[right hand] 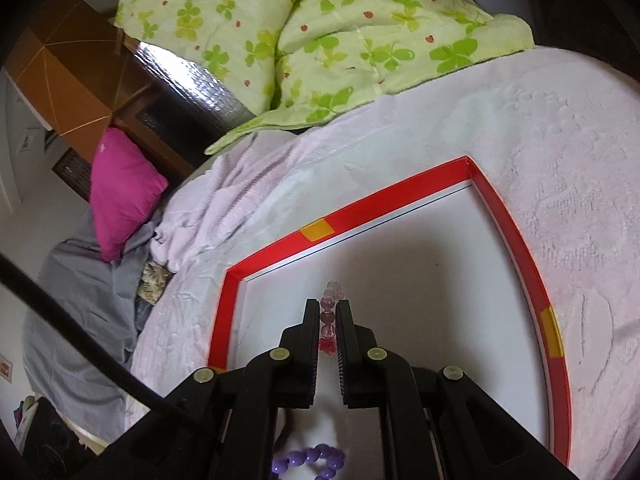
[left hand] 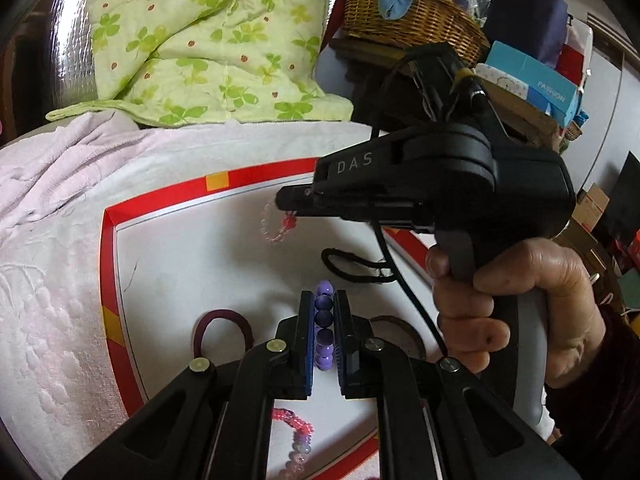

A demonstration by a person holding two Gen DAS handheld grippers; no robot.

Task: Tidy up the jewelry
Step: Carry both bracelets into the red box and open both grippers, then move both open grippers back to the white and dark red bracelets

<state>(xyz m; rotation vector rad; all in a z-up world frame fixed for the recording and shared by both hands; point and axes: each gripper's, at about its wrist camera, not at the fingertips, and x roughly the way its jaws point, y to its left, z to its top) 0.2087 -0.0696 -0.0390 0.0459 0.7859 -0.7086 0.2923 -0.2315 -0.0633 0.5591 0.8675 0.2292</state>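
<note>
Over the red-edged tray point(left hand: 110, 264), my left gripper point(left hand: 324, 320) pinches purple beads point(left hand: 324, 332); my right gripper point(right hand: 329, 324) clamps what seems a pale pink bracelet point(right hand: 330, 312).

left tongs point(left hand: 324, 312): closed on beads | right tongs point(right hand: 329, 320): closed on beads | right hand point(left hand: 516, 304): gripping handle

Purple bracelet point(left hand: 324, 326), red-rimmed tray point(left hand: 110, 264), clover-print quilt point(left hand: 208, 40).
</note>
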